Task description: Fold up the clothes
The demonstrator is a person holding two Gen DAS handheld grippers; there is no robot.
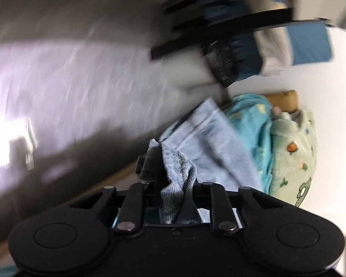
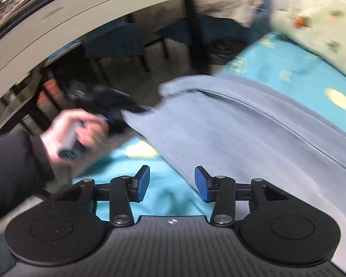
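The light blue garment (image 2: 230, 133) lies spread over a turquoise patterned blanket (image 2: 288, 73), its long axis running from the near right of the right wrist view up toward the far left, where one bunched end (image 2: 173, 87) points at the floor beyond the edge. In the left wrist view the same garment (image 1: 210, 138) runs away from the camera toward the upper right, and its ribbed edge (image 1: 177, 175) is pinched between the closed fingers of the left gripper (image 1: 170, 182), cloth spilling back over the linkage. The right gripper (image 2: 171, 183) stands with its blue-padded fingers (image 2: 143, 182) apart and nothing between them, hovering over the blanket just beside the garment's near edge. A pale green printed cloth (image 1: 293, 152) sits beside the blanket on the far side. Only the right wrist view shows the person's left hand (image 2: 80, 129) and dark sleeve (image 2: 13, 166) gripping the other tool's handle, with chair legs (image 2: 147, 53) and a dark bin (image 2: 223, 48) beyond. Only the left wrist view shows the pinch itself and a dark shelf-like frame (image 1: 219, 27), badly blurred.
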